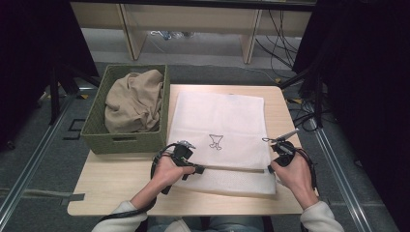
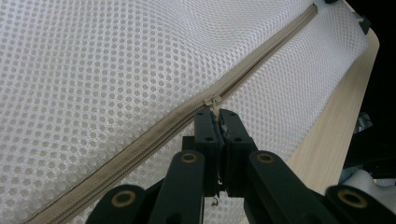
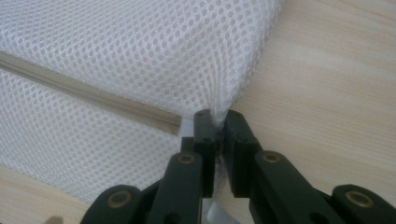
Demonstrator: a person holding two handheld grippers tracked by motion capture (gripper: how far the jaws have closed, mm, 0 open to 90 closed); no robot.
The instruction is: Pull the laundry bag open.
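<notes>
Mesh laundry bag [image 1: 220,133], white and flat, is lying on the wooden table [image 1: 111,179], stretching away from both grippers toward the far edge, with a small dark drawing [image 1: 215,141] printed on its upper face. Its beige zipper [image 2: 154,135] is running across the near part of the bag, just ahead of the two hands. The left gripper [image 2: 218,112] is sitting with its jaws pressed together on the zipper pull [image 2: 213,101], which is poking out right at the jaw tips (the pull's small tab is all that is peeking past them). The right gripper [image 3: 216,114] is pinching the bag's mesh at its near right corner, the fabric bunching up into the closed jaws, with the zipper's end lying just to the side of those jaws in the right gripper view. In the high view the left gripper [image 1: 186,157] is resting at the bag's near left part and the right gripper [image 1: 280,147] at its right edge, each held in a hand. Beyond the left gripper, touching the bag's left side, a green woven basket [image 1: 123,142] is standing on the table, holding a crumpled tan cloth [image 1: 133,101].
</notes>
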